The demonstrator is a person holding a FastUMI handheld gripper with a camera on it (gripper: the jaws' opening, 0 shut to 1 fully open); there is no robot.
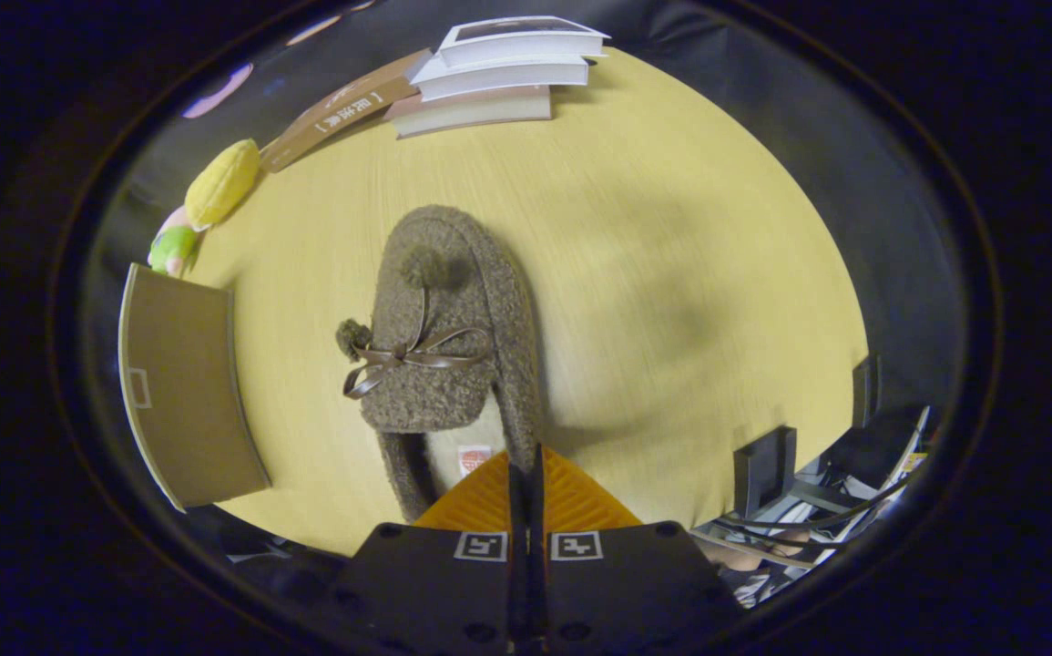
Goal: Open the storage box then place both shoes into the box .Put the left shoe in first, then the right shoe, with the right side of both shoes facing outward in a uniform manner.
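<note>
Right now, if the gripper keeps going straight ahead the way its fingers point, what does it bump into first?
Probably the fuzzy brown slipper. The gripper has its orange fingers closed together, tips right at the slipper's heel rim, though whether they pinch that rim can't be told. Beyond it lies bare yellow table, then the stacked books.

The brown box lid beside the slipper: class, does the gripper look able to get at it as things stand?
Probably not yet: the gripper is shut on the fuzzy slipper, at its heel wall. The box lid lies unobstructed on the table.

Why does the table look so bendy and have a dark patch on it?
In the gripper view, the fisheye lens bows the yellow table; the dark patch is a soft shadow beside the fuzzy slipper; the gripper, fingers together, grips its heel edge.
</note>
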